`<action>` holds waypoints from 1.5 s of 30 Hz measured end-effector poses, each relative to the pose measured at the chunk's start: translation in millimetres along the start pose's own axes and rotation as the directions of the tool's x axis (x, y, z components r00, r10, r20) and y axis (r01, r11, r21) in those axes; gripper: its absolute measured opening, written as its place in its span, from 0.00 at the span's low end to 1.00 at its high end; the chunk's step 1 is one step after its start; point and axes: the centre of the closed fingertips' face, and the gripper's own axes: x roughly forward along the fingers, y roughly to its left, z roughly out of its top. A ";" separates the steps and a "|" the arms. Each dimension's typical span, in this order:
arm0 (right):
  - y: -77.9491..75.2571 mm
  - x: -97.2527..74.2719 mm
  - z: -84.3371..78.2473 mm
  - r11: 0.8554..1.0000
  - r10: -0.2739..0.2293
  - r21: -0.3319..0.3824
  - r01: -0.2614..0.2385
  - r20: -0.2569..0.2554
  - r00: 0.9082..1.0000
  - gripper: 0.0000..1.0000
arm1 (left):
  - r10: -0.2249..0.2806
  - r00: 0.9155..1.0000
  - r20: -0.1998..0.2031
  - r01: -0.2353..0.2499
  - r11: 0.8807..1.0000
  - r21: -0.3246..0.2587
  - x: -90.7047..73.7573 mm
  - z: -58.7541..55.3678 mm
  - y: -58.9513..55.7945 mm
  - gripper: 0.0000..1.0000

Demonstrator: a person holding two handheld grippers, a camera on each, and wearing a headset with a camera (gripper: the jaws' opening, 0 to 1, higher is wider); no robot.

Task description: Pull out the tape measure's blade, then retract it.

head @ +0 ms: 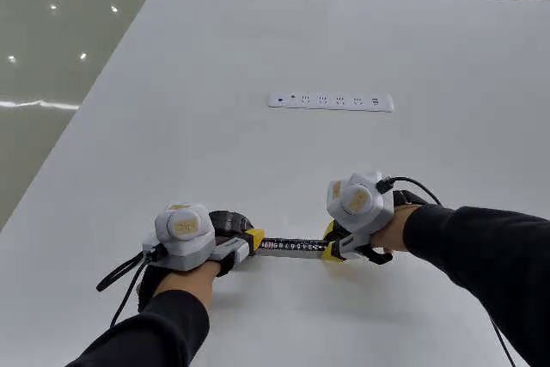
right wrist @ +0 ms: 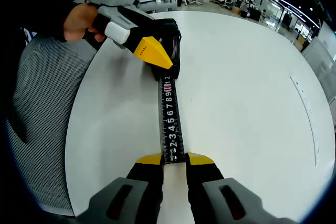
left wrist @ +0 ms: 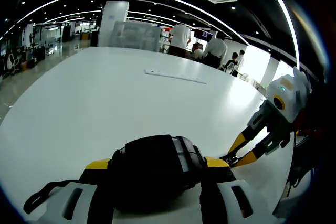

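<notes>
- We hold two grippers low over a white table (head: 258, 58), one in each hand.
- On the left, the left gripper (head: 243, 247) has its yellow-tipped jaws pressed against both sides of the tape measure (left wrist: 157, 169), a black case that sits squarely between them and rests on the table.
- From the case, just past the left gripper's tips, the blade (right wrist: 171, 119) runs straight across to the right gripper. It lies flat on the table, and we can read its printed numbers up to about twelve.
- On the right, the right gripper (right wrist: 173, 159) pinches the free end of the blade between its yellow tips, with its jaws closed in on the blade's edges.
- Well beyond both grippers, a white power strip (head: 331, 101) lies on the table.
</notes>
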 end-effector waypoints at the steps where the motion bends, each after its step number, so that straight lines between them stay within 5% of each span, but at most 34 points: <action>1: 0.6 0.7 0.9 1.000 -0.001 0.001 0.001 0.002 1.000 0.13 | -0.001 1.000 0.000 0.001 1.000 0.000 0.1 0.0 0.1 0.62; 45: 5.8 25.1 46.1 1.000 0.015 0.012 -0.015 0.073 0.997 0.13 | -0.006 1.000 -0.006 0.006 1.000 -0.012 0.4 0.9 0.8 0.62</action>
